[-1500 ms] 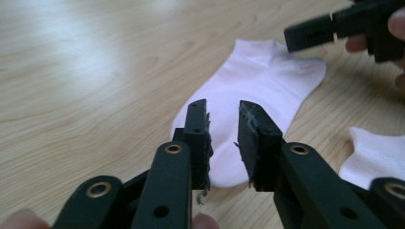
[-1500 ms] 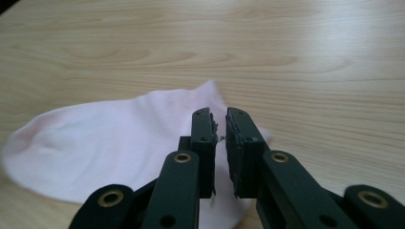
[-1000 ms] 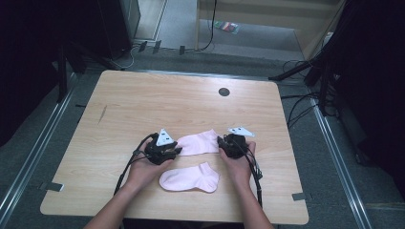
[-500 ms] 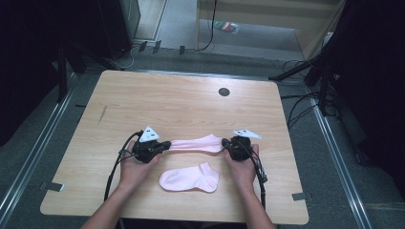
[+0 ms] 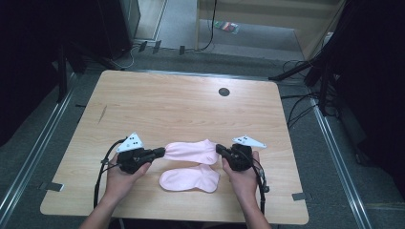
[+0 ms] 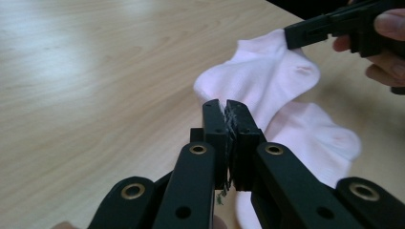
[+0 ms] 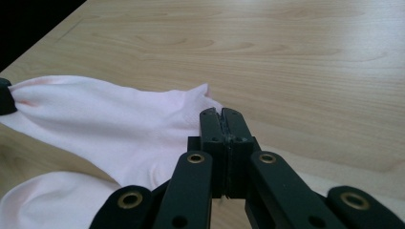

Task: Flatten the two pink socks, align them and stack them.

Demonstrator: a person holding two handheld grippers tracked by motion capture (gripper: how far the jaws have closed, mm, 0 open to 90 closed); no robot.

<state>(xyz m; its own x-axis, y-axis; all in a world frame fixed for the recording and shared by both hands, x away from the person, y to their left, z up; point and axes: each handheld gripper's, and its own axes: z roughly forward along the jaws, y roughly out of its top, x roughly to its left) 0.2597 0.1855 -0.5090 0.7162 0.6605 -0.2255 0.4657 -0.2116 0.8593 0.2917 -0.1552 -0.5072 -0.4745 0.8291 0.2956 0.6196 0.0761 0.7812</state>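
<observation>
A pale pink sock (image 5: 191, 151) hangs stretched between my two grippers, just above the wooden table (image 5: 181, 109). My left gripper (image 5: 160, 152) is shut on its left end, and in the left gripper view the left gripper (image 6: 227, 107) pinches the sock (image 6: 260, 81). My right gripper (image 5: 219, 149) is shut on the right end; in the right gripper view the right gripper (image 7: 220, 114) clamps the sock's (image 7: 119, 119) edge. A second pink sock (image 5: 190, 180) lies flat on the table under the held one, nearer the front edge.
A small dark round hole (image 5: 224, 91) sits in the table near its far edge. Cables trail from both grippers over the front edge. Dark equipment and cables stand on the floor around the table.
Both grippers have closed on the ends of the upper sock, drawn apart and risen, so the sock is now pulled taut off the table. The lower sock has not moved.
</observation>
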